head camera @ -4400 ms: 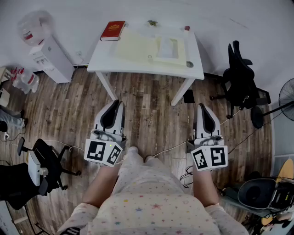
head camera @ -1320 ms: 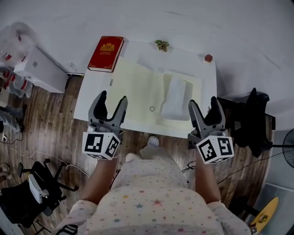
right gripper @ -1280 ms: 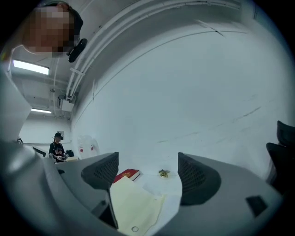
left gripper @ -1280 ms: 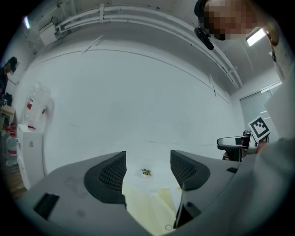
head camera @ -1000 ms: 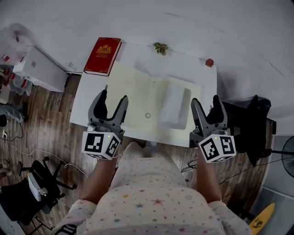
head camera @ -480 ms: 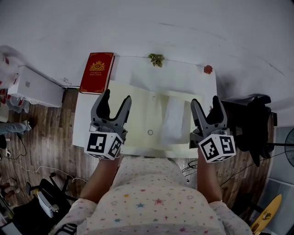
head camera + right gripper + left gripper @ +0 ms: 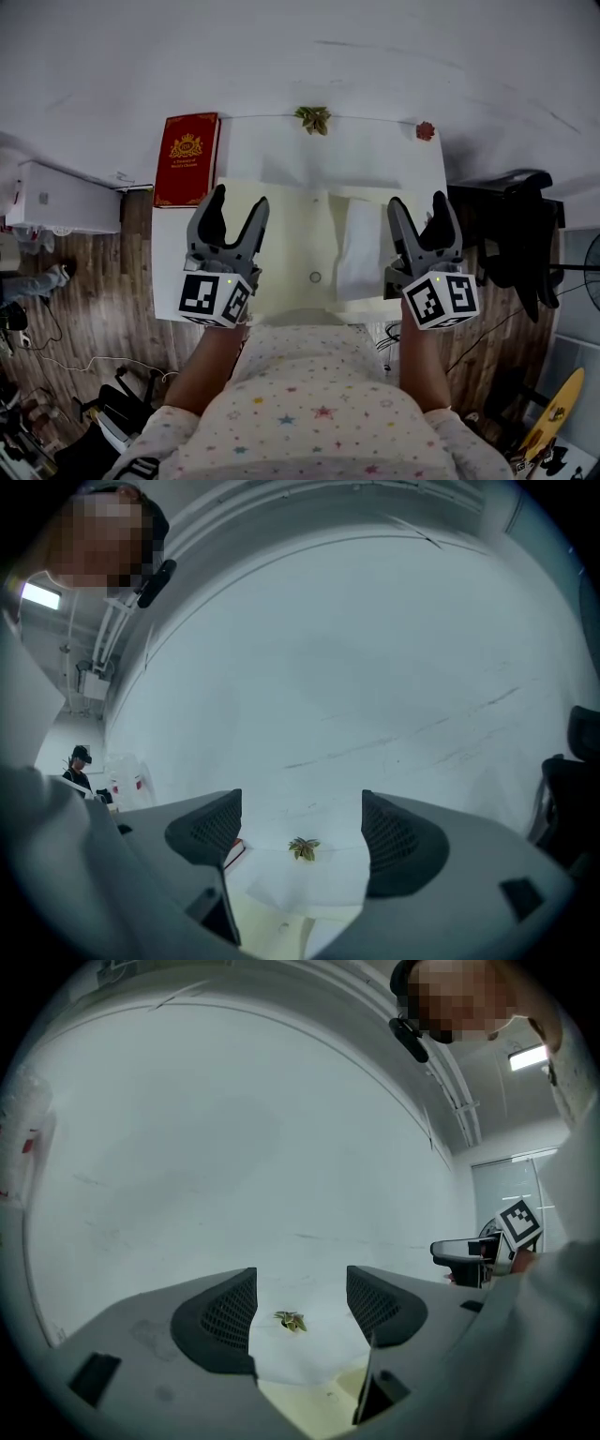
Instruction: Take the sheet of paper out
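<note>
You hold your left gripper point(image 7: 239, 201) and right gripper point(image 7: 417, 202) over the near side of the white table point(image 7: 375, 150), each with its jaws spread wide and nothing between them. The sheet of paper point(image 7: 357, 246) lies on the pale yellow folder point(image 7: 286, 244) between the grippers, just beside your right one. A red book point(image 7: 186, 172) sits at the table's far left.

Table point(image 7: 424, 173) is standing against the wall point(image 7: 281, 56). Book point(image 7: 186, 172) is lying at its far left corner, leafy sprig point(image 7: 312, 117) sitting mid far edge, small round thing point(image 7: 426, 130) at far right corner. Folder point(image 7: 281, 239) is lying across the near middle, sheet of paper point(image 7: 353, 248) lying on its right half. Chair point(image 7: 511, 234) is standing right of the table, cabinet point(image 7: 56, 197) left.
</note>
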